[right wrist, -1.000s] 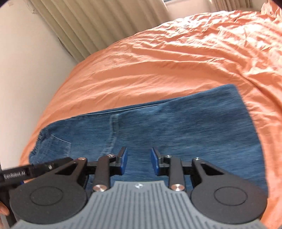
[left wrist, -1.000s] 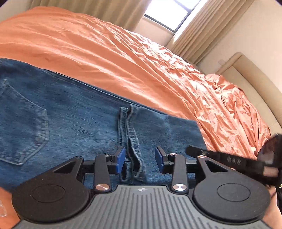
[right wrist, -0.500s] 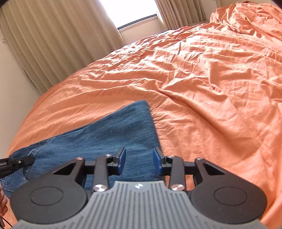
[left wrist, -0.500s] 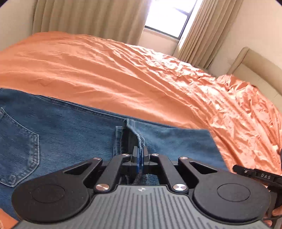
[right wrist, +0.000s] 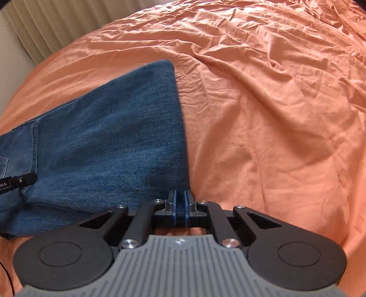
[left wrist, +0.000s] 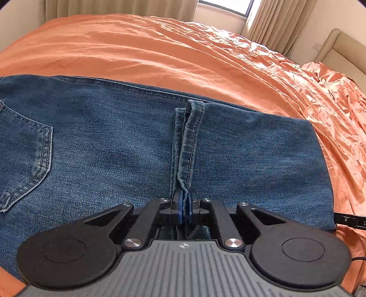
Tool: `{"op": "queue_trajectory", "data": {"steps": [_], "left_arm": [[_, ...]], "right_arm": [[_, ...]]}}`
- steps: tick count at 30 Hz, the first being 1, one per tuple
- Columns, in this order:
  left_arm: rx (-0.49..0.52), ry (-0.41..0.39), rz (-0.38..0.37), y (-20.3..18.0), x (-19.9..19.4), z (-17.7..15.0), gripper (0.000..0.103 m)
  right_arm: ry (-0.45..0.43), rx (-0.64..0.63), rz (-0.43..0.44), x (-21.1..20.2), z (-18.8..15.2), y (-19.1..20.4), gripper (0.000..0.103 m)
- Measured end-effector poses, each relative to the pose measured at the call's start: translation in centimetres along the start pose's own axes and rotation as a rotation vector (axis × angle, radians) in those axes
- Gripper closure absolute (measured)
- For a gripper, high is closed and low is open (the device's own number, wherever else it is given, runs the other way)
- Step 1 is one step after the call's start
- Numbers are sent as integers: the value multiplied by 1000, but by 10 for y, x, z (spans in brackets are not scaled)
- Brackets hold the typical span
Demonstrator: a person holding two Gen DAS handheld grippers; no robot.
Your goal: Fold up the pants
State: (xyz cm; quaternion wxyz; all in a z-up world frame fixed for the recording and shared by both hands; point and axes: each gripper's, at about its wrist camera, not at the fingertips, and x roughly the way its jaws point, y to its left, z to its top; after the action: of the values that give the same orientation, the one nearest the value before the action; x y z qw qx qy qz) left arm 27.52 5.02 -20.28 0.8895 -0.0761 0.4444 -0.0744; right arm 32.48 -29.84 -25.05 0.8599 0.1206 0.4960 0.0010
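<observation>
Lying flat across the near part of an orange bedsheet (left wrist: 160, 52): blue jeans (left wrist: 103, 148), already doubled over, back pocket (left wrist: 22, 160) showing at the left of the left wrist view.

Left gripper (left wrist: 185, 205): pinching the hem (left wrist: 187, 146) of the folded-over leg ends at the jeans' near edge, denim sitting between the blue pads, jaws easing slightly apart yet pressing the cloth. Hem band running straight away from the fingers toward the far edge of the jeans.

Right gripper (right wrist: 180, 206): clenched at the near right corner of the jeans (right wrist: 109, 141), a sliver of denim edge standing between the pads, right at the border of cloth and sheet. Fold edge running from there up and away to a rounded far corner.

Stretching wide and bare beyond the far edge and to the right of the jeans: rumpled sheet, plenty of open room. Bounding the bed at the far side: curtains (left wrist: 114, 9) and a window (left wrist: 226, 5); a beige headboard (left wrist: 343, 50) at right.
</observation>
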Motion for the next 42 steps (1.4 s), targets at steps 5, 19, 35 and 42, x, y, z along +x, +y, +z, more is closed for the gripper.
{"op": "queue_trajectory", "data": {"steps": [5, 19, 35, 42], "left_arm": [[12, 26, -2, -1, -5, 5, 91], [-52, -144, -47, 4, -18, 60, 64], [-40, -68, -23, 6, 61, 68, 81], [-23, -59, 6, 1, 56, 68, 76]], "right_arm": [[9, -35, -45, -9, -3, 7, 102], [-372, -108, 37, -20, 45, 39, 102], [-280, -87, 17, 90, 105, 26, 103], [-299, -126, -7, 80, 101, 35, 103]]}}
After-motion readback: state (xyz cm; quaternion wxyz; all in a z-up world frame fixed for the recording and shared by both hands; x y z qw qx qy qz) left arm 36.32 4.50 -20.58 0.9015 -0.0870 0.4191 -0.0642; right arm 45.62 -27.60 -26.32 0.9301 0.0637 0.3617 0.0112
